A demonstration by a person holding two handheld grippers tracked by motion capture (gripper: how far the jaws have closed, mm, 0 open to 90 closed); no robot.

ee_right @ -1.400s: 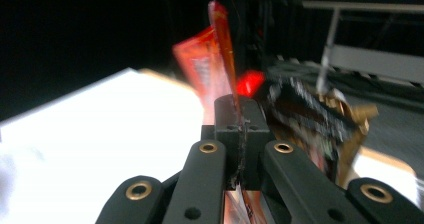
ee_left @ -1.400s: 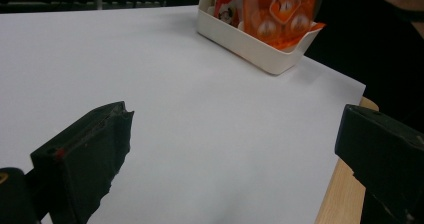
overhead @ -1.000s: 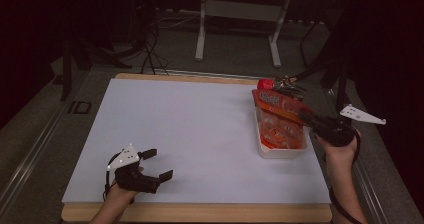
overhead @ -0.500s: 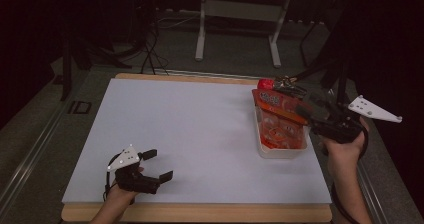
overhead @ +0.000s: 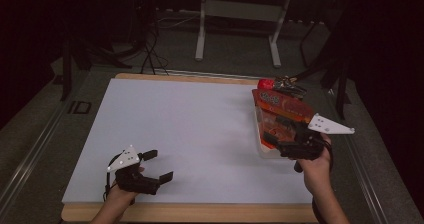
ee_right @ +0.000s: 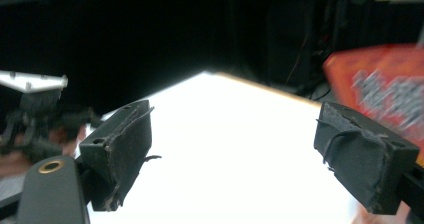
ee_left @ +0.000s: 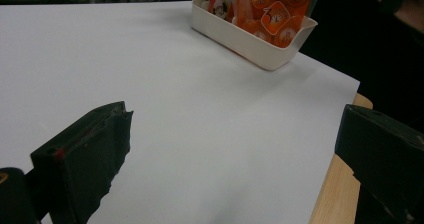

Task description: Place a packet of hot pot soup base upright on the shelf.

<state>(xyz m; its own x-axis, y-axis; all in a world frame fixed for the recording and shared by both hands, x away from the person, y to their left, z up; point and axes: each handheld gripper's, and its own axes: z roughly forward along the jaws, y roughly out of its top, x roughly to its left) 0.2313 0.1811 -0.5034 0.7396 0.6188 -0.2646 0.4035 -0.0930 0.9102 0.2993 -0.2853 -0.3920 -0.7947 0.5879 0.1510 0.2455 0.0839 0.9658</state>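
Jaws of right gripper (overhead: 275, 130) just opened wide, empty; orange packet (overhead: 280, 105) beyond, in white bin (overhead: 261, 143), long axis near-far; left gripper (overhead: 159, 165) open, far left.

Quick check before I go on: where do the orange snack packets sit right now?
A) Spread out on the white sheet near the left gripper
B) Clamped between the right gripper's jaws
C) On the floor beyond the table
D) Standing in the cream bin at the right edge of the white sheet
D: the orange snack packets stand inside the cream bin, and the right gripper has its jaws apart with nothing between them.
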